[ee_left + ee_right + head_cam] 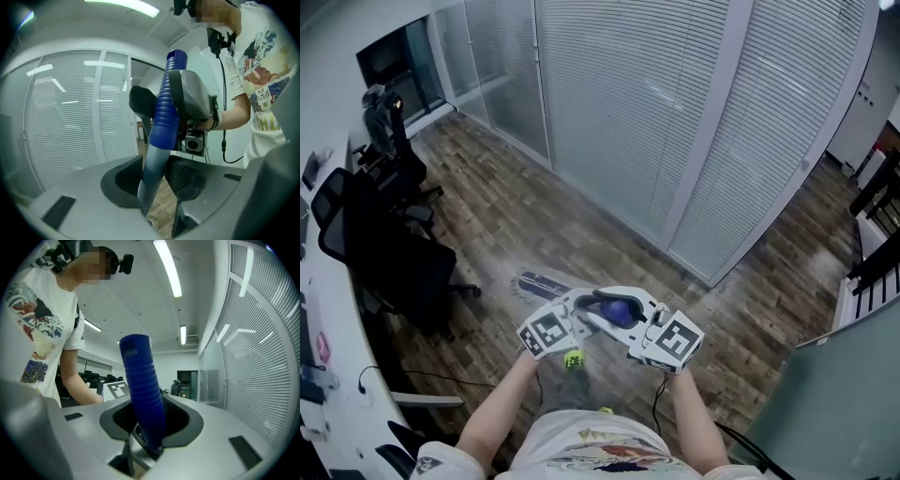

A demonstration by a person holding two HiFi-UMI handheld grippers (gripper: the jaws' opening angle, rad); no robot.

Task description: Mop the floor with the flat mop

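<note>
The left gripper (157, 199) is closed on the grey shaft of the mop handle (151, 171). The right gripper (147, 441) clamps the blue grip (140, 385), higher on the same handle. In the head view the mop head (546, 284) lies flat on the wooden floor (506, 202), at about eleven o'clock from the grippers. A paler patch (502, 272) beside it is maybe wet, so I judge the mopping is under way. Most of the floor, from ten to two o'clock toward the blinds (628, 112), looks not yet done.
</note>
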